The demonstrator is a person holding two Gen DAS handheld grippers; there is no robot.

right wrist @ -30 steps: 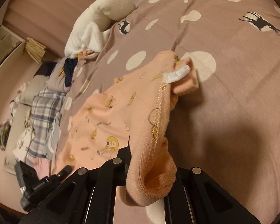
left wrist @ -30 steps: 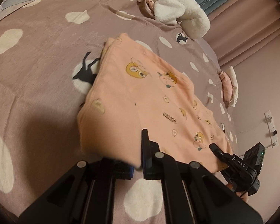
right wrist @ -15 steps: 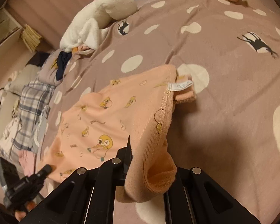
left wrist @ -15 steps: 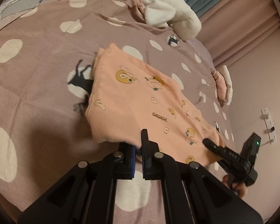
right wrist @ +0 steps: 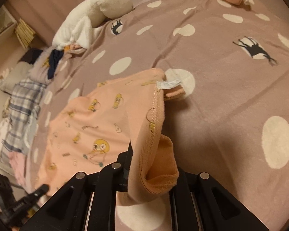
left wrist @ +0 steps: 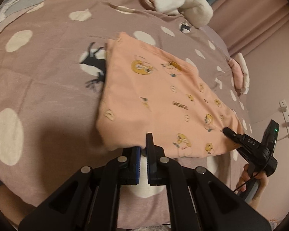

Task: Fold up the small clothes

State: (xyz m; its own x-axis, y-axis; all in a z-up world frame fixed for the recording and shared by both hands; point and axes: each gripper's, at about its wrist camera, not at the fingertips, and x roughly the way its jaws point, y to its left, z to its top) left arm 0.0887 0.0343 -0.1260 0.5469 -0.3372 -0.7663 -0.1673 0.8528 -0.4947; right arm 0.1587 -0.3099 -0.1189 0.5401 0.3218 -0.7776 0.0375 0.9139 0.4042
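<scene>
Between the blue-padded fingers of the left tool [left wrist: 142, 150] sits the near edge of the peach cartoon-print garment [left wrist: 160, 100]; the gap between the pads is narrow, and the cloth appears pinched there, though the exact contact is hidden under the hem. The right tool [right wrist: 144, 165] is clenched on the other near corner, with a thick roll of hem bulging over its fingers so that the orange inner side shows. From both grips the garment runs away across the bed, its far part lying flat on the mauve dotted bedspread [left wrist: 48, 88] and covering part of a black deer print [left wrist: 92, 63]; the white care label [right wrist: 168, 84] hangs at the far right corner.

The step in hand looks like carrying the near edge over to the far edge. To do it well, both tools should rise together and level, keeping the edge taut between them so no slack bunches in the middle. The right grip holds more cloth than it needs, so that corner may land lumpy; a light outward pull would flatten it. Lay the edge down square to the far hem, then release both sides together.

A white fleece blanket [left wrist: 181, 2] and other clothes lie well apart at the head of the bed.
</scene>
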